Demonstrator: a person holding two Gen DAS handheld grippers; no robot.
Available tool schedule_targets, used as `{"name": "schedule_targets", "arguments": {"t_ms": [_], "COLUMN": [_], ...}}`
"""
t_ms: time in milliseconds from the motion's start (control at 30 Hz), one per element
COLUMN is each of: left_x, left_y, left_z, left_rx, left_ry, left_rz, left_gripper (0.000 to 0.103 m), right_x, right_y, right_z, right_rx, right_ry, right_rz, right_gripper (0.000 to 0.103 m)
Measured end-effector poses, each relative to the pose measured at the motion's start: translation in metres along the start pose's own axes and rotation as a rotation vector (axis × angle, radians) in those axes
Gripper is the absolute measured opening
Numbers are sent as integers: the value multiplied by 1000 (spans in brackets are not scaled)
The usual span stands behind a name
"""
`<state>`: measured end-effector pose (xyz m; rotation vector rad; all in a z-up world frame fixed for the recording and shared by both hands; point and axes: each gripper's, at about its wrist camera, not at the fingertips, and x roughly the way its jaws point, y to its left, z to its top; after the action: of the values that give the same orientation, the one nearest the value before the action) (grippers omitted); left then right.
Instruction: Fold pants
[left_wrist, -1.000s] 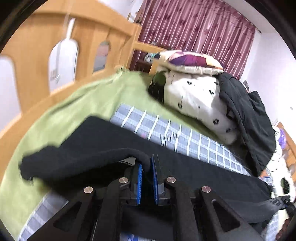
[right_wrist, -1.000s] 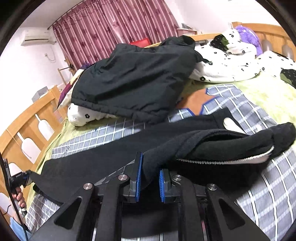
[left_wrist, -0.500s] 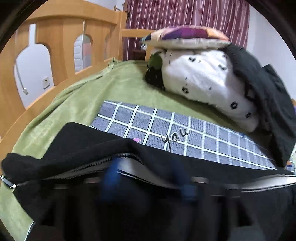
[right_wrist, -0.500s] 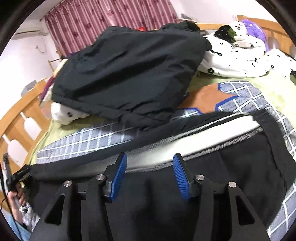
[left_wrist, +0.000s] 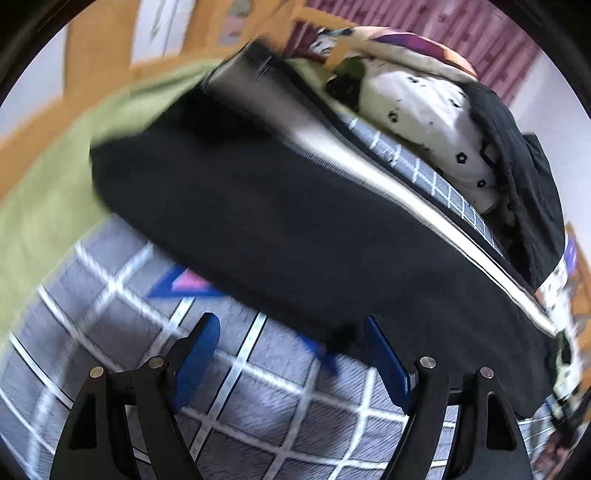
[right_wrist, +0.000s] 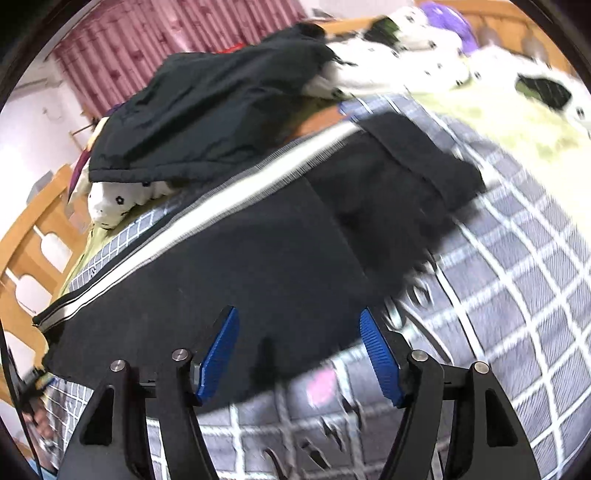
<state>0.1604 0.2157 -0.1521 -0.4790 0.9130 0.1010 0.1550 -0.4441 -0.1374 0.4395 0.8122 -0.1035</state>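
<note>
Nearest, the left hand-held gripper (left_wrist: 291, 354) stands wide open over the checked blanket (left_wrist: 295, 417), nothing between its blue pads, and the right hand-held gripper (right_wrist: 299, 350), jaws just opened further, is also wide and empty above the pants' near edge. The black pants (right_wrist: 240, 266) lie flat across the blanket just beyond, white stripe along the far edge. Farther off a black jacket (right_wrist: 207, 107) lies on white bedding (left_wrist: 432, 110); blanket lettering is too blurred to read.

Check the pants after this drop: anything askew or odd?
Mostly fine: the black pants lie flat on the checked blanket. One corner at the far right is doubled over, so that end isn't flush. Blur hides finer wrinkles.
</note>
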Motion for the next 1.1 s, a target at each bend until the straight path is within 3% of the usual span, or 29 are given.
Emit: {"name": "schedule_targets", "arguments": {"t_ms": [267,367,400,467,533,600,667,800,933,1100], "left_x": [28,36,37,38,36,25,3,-42,-76,-90], "left_y": [1,-1,0,2,0,-7,-20,-37,-43,-28], "left_z": [25,38,42,51,59,66,71,66,34,-27], "left_rx": [-15,-19,-28,-44,-50,-28,6,66,162,240], "left_ry": [-55,-81,-83,-84,-76,-83,-115,-143,-114,-45], "left_rz": [32,104,117,119,112,108,96,44,26,13], "left_gripper": [77,49,39,25,13,11,11,11,11,12], "right_x": [33,46,49,59,67,62,40,-8,-66,-112], "right_y": [-13,-17,-19,-24,-29,-31,-29,-17,-25,-56], "right_z": [4,16,21,33,43,52,62,75,70,33], "right_rx": [81,128,139,172,203,238,264,175,114,33], "right_ry": [4,-4,-7,8,33,48,8,-44,-104,-68], "right_rz": [33,45,52,32,47,67,124,140,145,111], "right_gripper": [69,67,63,30,21,17,14,13,13,13]}}
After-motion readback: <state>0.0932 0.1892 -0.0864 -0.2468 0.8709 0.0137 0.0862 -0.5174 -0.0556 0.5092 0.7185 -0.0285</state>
